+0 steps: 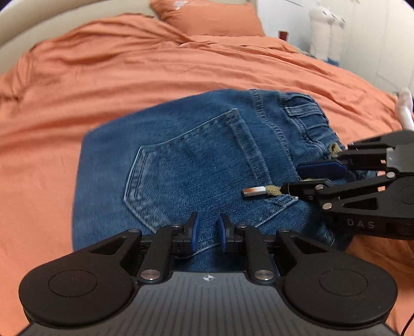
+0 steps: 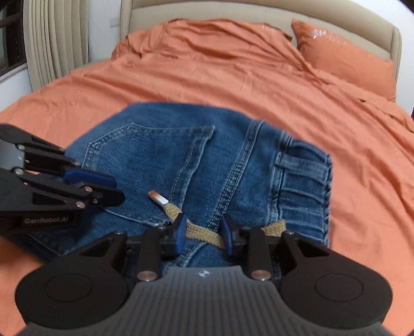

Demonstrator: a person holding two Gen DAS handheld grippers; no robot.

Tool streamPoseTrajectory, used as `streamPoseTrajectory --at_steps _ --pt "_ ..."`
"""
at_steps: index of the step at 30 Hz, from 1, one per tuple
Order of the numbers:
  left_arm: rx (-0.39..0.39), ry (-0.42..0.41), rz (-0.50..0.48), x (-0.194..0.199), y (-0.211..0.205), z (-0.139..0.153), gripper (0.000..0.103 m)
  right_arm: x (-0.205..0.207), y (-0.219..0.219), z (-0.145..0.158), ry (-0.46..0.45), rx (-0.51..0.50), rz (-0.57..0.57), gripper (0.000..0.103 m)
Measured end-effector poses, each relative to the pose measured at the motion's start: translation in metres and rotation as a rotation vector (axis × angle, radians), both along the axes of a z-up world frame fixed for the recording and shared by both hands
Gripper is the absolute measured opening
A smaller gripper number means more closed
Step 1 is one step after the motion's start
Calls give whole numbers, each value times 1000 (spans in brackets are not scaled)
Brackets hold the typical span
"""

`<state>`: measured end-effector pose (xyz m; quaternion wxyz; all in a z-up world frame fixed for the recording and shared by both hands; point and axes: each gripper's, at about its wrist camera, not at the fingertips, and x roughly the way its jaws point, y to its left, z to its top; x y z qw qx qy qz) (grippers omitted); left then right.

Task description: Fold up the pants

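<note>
The folded jeans (image 1: pixel 181 168) lie on the bed (image 1: pixel 129 77) under both grippers. The left gripper (image 1: pixel 208 234) and right gripper (image 2: pixel 204 234) hover with jaws apart, gripping nothing; the drawstring (image 2: pixel 199 230) runs between the right's fingers.

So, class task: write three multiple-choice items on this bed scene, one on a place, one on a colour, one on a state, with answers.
1. The jeans lie on: A a bed, B a chair, C the floor.
2. The bedcover is: A white, B orange, C green.
3. The jeans are: A hanging, B spread full length, C folded into a compact bundle.

A: the bed's headboard and pillow stand behind them.
B: orange cloth surrounds the denim.
C: only the pocket and waistband area shows, edges squared.
</note>
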<state>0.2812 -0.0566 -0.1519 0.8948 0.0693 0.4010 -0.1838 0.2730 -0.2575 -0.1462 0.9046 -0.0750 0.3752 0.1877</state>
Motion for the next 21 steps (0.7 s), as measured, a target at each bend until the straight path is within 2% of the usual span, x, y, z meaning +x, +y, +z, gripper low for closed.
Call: streamPoseTrajectory --at_steps 5,6,7,9,11,15,18,21 --pt "5 -8 -15 -3 -1 14 22 0 0 9 7 2 -4 26" --pt "-9 -17 -15 -4 3 18 26 -1 -2 12 3 13 -9 27" --pt "-26 -25 -8 -7 7 22 30 -2 -5 18 -3 30 -13 33" --pt "-63 -49 20 -11 17 29 47 -5 -16 29 -5 83 -32 42" --pt "-71 -76 56 -16 27 37 52 -9 -32 39 -15 152 -62 43" --pt "-58 -120 99 -13 40 48 52 -8 -56 52 -79 186 -163 43" --pt "-23 -110 123 4 44 50 52 10 -62 52 -76 193 -209 41" --pt "19 -80 148 22 47 44 52 24 -58 48 -84 122 -224 41"
